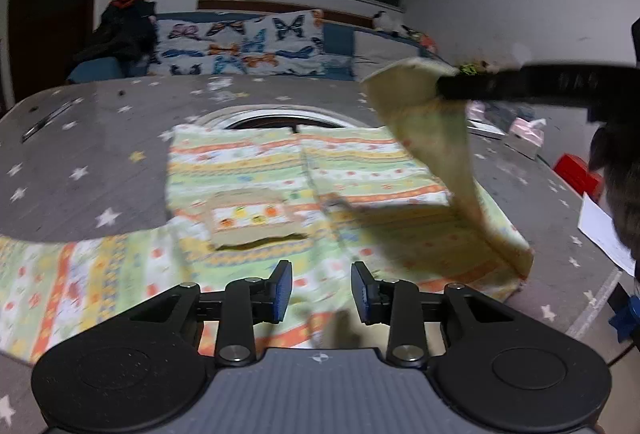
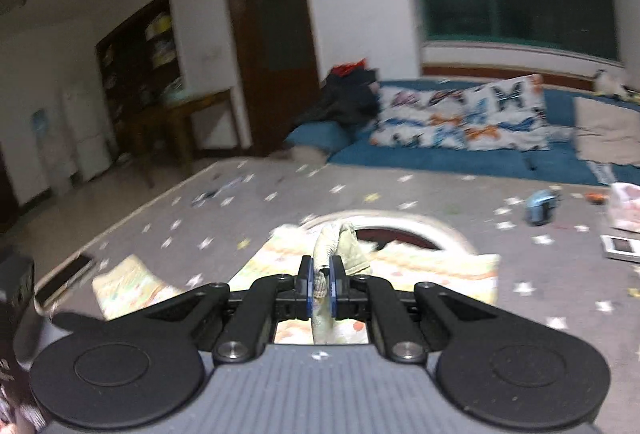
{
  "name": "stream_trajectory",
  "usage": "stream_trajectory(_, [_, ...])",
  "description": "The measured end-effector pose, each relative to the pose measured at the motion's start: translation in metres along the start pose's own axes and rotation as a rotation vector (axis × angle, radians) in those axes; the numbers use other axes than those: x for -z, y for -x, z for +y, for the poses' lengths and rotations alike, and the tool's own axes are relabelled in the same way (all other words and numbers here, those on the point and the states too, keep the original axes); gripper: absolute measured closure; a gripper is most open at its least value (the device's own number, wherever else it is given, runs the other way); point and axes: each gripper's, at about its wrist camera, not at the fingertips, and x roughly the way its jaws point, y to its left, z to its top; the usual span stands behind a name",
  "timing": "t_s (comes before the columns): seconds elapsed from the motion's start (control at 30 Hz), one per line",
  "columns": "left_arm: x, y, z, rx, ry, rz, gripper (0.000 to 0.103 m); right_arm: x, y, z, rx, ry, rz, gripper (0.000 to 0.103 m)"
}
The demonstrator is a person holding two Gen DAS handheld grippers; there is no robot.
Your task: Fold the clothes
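Note:
A pale green garment (image 1: pixel 360 170) with orange and yellow patterned stripes and a chest pocket (image 1: pixel 248 218) lies spread on the grey star-print table cover (image 1: pixel 80 154). My left gripper (image 1: pixel 321 292) hovers low over its near part, jaws open, nothing between the blue pads (image 1: pixel 282 290). My right gripper (image 2: pixel 321 282) is shut on a bunched edge of the same garment (image 2: pixel 320 274). In the left wrist view the right gripper (image 1: pixel 444 84) enters from the right and holds that flap (image 1: pixel 432 138) lifted above the table, hanging down to the garment's right side.
A round rimmed opening (image 1: pixel 280 116) lies just beyond the garment. A flat dark device (image 1: pixel 44 122) is at the left edge. Pink packs (image 1: pixel 524 130), a red box (image 1: pixel 576 174) and white paper (image 1: pixel 604 230) crowd the right. A butterfly-print pillow (image 1: pixel 240 46) lies behind.

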Motion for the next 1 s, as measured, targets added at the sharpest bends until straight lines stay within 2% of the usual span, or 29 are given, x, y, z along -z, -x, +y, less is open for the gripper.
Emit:
stream_trajectory(0.2, [0.006,0.005,0.016,-0.03,0.052,0.001,0.067,0.021,-0.041,0.033,-0.078,0.044,0.098,0.096])
stream_trajectory(0.33, [0.005,0.007,0.021,-0.044,0.066,-0.006,0.067,0.035,-0.048,0.042,-0.118,0.045,0.138,0.091])
stream_trajectory(0.5, [-0.002,0.012,0.029,-0.071,0.088,-0.034,0.065,0.04,-0.032,0.04,-0.144,0.062,0.139,0.083])
stream_trajectory(0.57, [-0.005,0.015,0.032,-0.079,0.095,-0.048,0.065,0.044,-0.022,0.029,-0.115,0.061,0.146,0.079])
stream_trajectory(0.67, [-0.009,0.019,0.035,-0.086,0.103,-0.068,0.065,0.053,-0.009,0.011,-0.051,0.059,0.162,0.078])
stream_trajectory(0.9, [-0.014,0.003,0.02,-0.039,0.068,-0.045,0.065,0.097,0.003,-0.044,0.13,-0.007,0.286,0.079])
stream_trajectory(1.0, [-0.016,-0.008,0.011,-0.017,0.05,-0.027,0.066,0.1,0.01,-0.051,0.143,-0.004,0.293,0.082])
